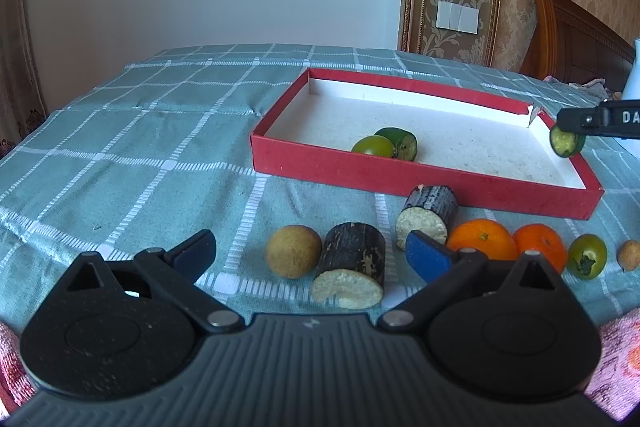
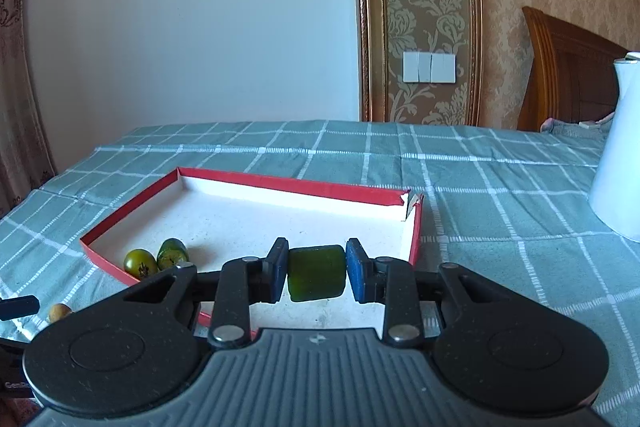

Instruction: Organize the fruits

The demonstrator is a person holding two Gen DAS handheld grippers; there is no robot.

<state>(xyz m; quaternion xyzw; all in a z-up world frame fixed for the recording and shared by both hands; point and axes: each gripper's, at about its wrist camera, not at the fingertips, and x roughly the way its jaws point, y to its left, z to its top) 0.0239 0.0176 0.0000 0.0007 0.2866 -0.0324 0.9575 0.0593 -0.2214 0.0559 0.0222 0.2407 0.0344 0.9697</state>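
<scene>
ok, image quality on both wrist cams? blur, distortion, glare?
Left wrist: sharp, strong fisheye bending of the tablecloth grid, dark corner vignetting. Right wrist: also sharp, no motion blur on the green piece; sunlit red box floor bright, not blown out.

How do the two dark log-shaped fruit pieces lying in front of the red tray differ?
The nearer log piece looks larger and sits left, beside a round brown fruit; the farther log piece looks smaller and lies closer to the red tray. The nearer one's pale cut face shows a notch; the farther one's face looks whole. Both have dark bark-like skin and pale flesh and lie on their sides on the tablecloth.
</scene>
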